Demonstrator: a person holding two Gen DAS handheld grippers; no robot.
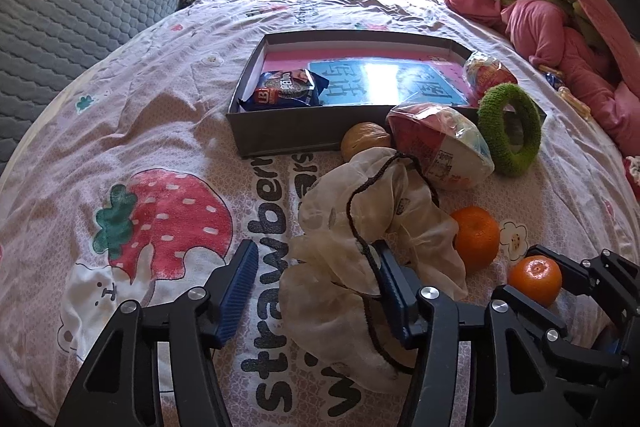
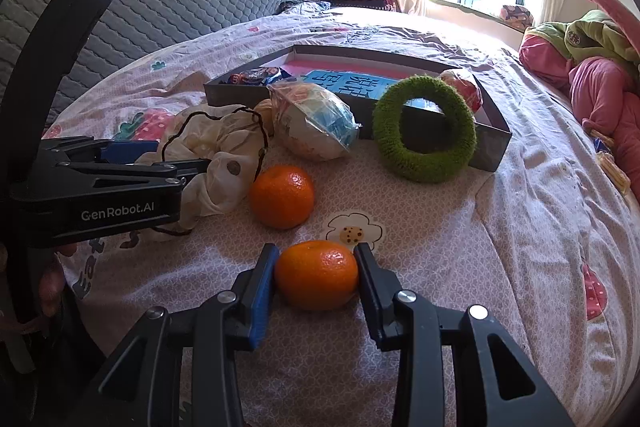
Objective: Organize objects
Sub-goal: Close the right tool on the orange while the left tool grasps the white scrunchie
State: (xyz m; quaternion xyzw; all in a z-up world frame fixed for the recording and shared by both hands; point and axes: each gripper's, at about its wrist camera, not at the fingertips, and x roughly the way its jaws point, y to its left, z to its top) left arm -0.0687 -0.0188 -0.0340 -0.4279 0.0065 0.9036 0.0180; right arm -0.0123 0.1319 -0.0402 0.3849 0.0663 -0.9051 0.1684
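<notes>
Tongs on the right [image 2: 316, 281] pinch a mandarin [image 2: 316, 275] on the bedspread [image 2: 460, 247], both pads touching, angled down. Left tongs [image 1: 316, 287] stand part open around a crumpled drawstring pouch [image 1: 360, 227], whose folds hide the right pad's contact; grip unclear. At 12 o'clock the box [image 1: 280, 131] is partly hidden by a wrapped bowl [image 1: 440, 147].
</notes>
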